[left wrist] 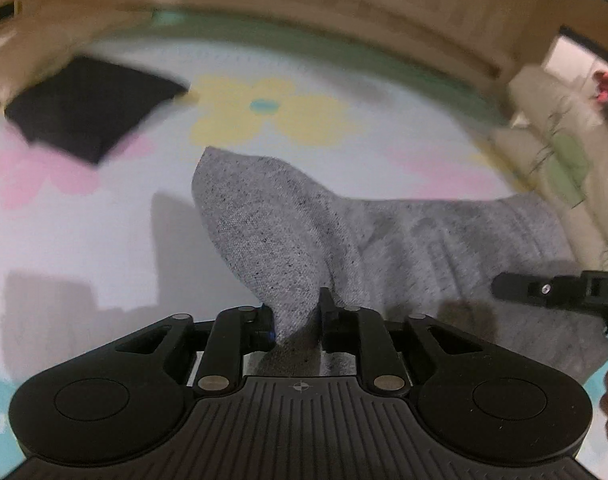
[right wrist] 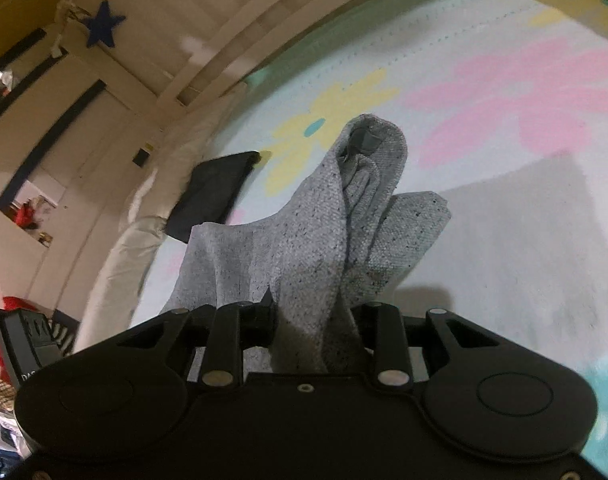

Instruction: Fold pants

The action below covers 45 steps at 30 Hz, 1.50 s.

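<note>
Grey speckled pants (left wrist: pixel 272 224) hang lifted above a pale flowered bed cover (left wrist: pixel 104 208). My left gripper (left wrist: pixel 296 316) is shut on one bunched edge of the cloth, which rises between its fingers and stretches right toward the other gripper at the frame's right edge. In the right wrist view my right gripper (right wrist: pixel 311 316) is shut on another thick fold of the same pants (right wrist: pixel 315 232), whose end curls over above the fingers. The rest of the pants sags down between the two grips.
A folded black garment (left wrist: pixel 92 108) lies on the bed cover at the far left, also the dark garment (right wrist: pixel 212 196) in the right wrist view. Cream pillows (left wrist: pixel 555 128) line the bed's side by a wooden headboard. Clutter sits beyond the bed's edge.
</note>
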Tool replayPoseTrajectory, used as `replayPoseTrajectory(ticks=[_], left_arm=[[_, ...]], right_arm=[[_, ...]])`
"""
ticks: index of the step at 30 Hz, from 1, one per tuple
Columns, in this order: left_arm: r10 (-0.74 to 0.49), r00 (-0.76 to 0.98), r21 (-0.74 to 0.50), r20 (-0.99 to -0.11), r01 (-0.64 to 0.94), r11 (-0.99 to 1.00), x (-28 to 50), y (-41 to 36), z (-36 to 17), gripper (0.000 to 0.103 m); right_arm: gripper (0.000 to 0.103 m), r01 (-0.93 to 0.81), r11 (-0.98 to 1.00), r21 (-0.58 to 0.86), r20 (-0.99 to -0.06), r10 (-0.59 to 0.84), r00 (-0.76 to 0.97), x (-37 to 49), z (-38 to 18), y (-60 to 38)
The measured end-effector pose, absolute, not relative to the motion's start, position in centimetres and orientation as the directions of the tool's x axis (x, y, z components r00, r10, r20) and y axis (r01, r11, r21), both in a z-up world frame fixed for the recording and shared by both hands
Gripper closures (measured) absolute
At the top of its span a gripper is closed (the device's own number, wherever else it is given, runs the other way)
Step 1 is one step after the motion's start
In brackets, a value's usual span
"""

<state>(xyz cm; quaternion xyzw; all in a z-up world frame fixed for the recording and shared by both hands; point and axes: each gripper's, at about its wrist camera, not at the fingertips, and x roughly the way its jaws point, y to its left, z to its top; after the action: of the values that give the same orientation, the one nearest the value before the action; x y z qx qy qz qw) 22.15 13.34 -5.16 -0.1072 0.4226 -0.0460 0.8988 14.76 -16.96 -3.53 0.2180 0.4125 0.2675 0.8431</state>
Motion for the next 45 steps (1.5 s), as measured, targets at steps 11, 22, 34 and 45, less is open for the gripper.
replayPoseTrajectory(ticks=[11, 22, 34, 45], left_arm=[[-0.093, 0.637, -0.255, -0.765, -0.167, 0.952, 19.8, 14.7, -6.8, 0.065], [0.113, 0.772, -0.09, -0.625, -0.214, 0.973, 11.7, 10.4, 2.7, 0.064], [0.09, 0.785, -0.042, -0.613, -0.146, 0.988, 3.4, 6.7, 2.8, 0.064], [0.1, 0.743, -0.013, -0.662, -0.144, 0.989, 1.8, 5.8, 0.4, 0.064]], right_arm=[[0.03, -0.111, 0.94, 0.323, -0.756, 0.327, 0.567, 14.2, -6.9, -17.1], [0.0, -0.008, 0.988, 0.151, -0.632, 0.103, 0.768, 4.9, 2.0, -17.5], [0.001, -0.087, 0.995, 0.047, -0.684, 0.096, 0.723, -3.2, 3.0, -15.2], [0.001, -0.048, 0.997, 0.068, -0.712, 0.082, 0.697, -6.1, 0.5, -15.1]])
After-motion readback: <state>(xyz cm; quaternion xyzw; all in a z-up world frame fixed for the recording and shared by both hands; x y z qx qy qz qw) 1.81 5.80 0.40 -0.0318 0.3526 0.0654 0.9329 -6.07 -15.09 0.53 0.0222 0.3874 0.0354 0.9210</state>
